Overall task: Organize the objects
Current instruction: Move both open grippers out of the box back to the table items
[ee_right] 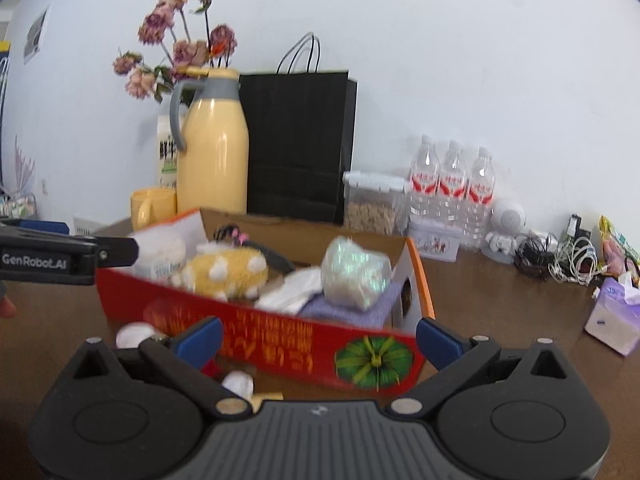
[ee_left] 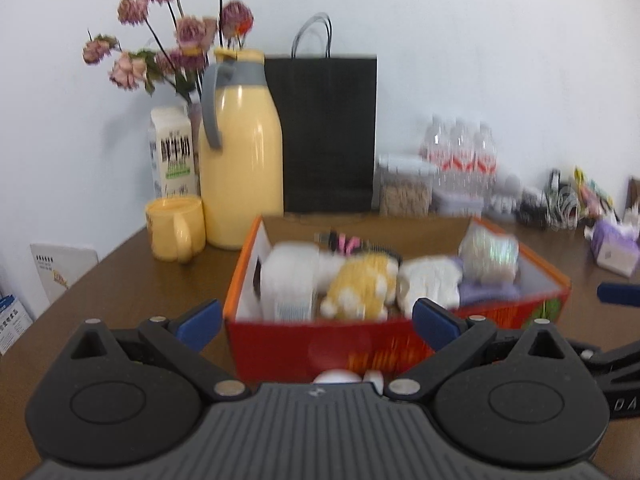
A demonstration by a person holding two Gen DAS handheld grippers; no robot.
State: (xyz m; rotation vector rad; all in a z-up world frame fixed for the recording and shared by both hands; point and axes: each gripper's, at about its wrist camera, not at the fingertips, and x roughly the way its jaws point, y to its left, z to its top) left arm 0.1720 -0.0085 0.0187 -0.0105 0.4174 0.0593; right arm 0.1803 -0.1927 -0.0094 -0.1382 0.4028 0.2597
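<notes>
- Nearest the lens in the left wrist view, the left gripper (ee_left: 318, 318) fills the lower frame, jaws spread wide with nothing between them.
- Beyond those blue tips, at centre frame, sits the red box (ee_left: 360, 346) on the brown counter (ee_left: 132, 280), its top open.
- Inside the box lie a yellow plush toy (ee_left: 360, 286), a white bottle (ee_left: 290, 280), a white cloth (ee_left: 430, 282), a glittery bundle (ee_left: 488, 254) and a purple cloth (ee_left: 486, 294).
- Small white round objects (ee_right: 134, 334) rest on the counter just in front of the box, at lower left of the right wrist view; what they are is unclear.
- Right gripper (ee_right: 318, 338) takes up the lower frame of its own view, jaws likewise wide and empty, facing the box's front wall.
- Behind the box, upper left, stand a yellow jug (ee_left: 240, 160), a yellow mug (ee_left: 176, 226), a milk carton (ee_left: 172, 152) and dried flowers (ee_left: 180, 36).
- A black paper bag (ee_left: 328, 132) stands at upper centre against the wall.
- Water bottles (ee_right: 452, 184), a clear food container (ee_right: 372, 204) and a tissue pack (ee_right: 612, 320) sit to the right.
</notes>
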